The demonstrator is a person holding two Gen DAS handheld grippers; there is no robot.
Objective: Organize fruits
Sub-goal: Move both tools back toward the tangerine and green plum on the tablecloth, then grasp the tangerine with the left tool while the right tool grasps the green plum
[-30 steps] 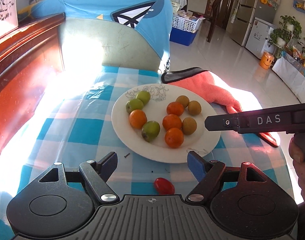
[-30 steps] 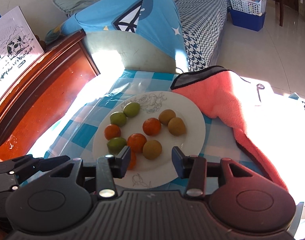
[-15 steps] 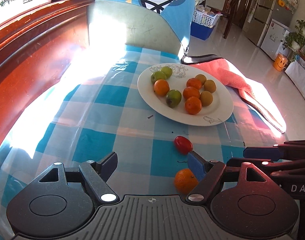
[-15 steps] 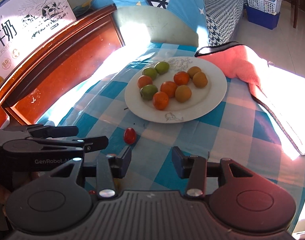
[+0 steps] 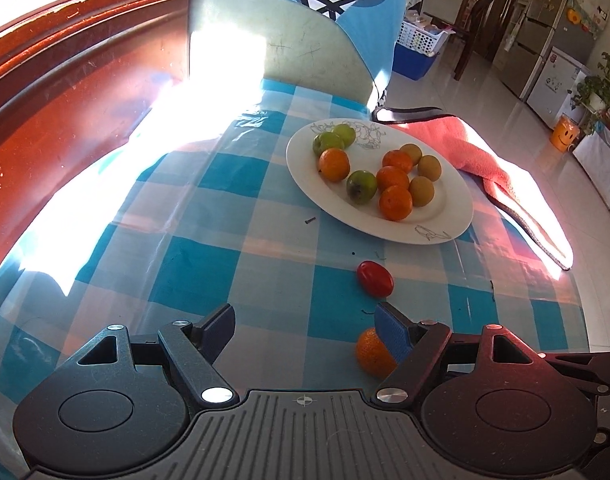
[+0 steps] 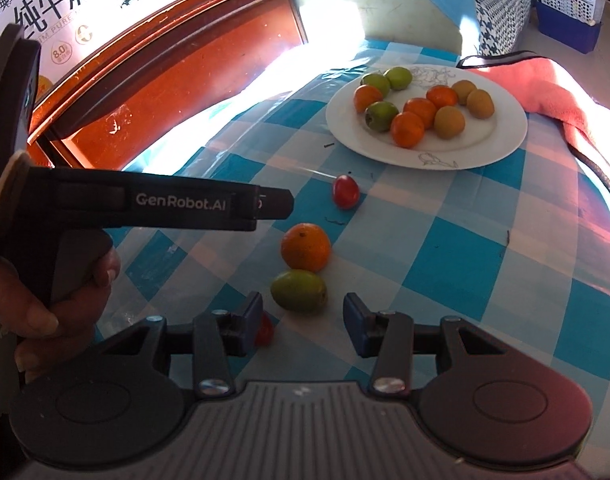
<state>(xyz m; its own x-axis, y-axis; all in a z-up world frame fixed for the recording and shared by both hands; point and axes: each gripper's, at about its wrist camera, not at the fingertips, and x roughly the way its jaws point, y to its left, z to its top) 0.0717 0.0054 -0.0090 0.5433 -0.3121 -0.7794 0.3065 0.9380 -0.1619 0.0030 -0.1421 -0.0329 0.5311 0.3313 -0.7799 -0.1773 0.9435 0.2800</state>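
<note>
A person's hand (image 6: 65, 300) grips the handle of the left gripper (image 5: 305, 330), whose jaws stand wide apart over a blue-and-white checked tablecloth (image 5: 209, 264) with nothing between them. Just beside its right finger (image 5: 391, 332) lies a loose mandarin (image 6: 305, 247), partly hidden by it in the left wrist view. In front of the mandarin, toward the plate, rests a red cherry tomato (image 6: 346, 191). The right gripper (image 6: 303, 320) hangs partly open and empty, with a green jujube-like fruit (image 6: 298, 290) lying just ahead of its fingertips, touching the mandarin. A second small red fruit (image 6: 265, 332) peeks out beside its left finger. Farther back to the right, a white plate (image 6: 501, 140) carries three green fruits, four mandarins and three brownish ones. A pink towel (image 6: 553, 96) lies at the plate's right edge.
</note>
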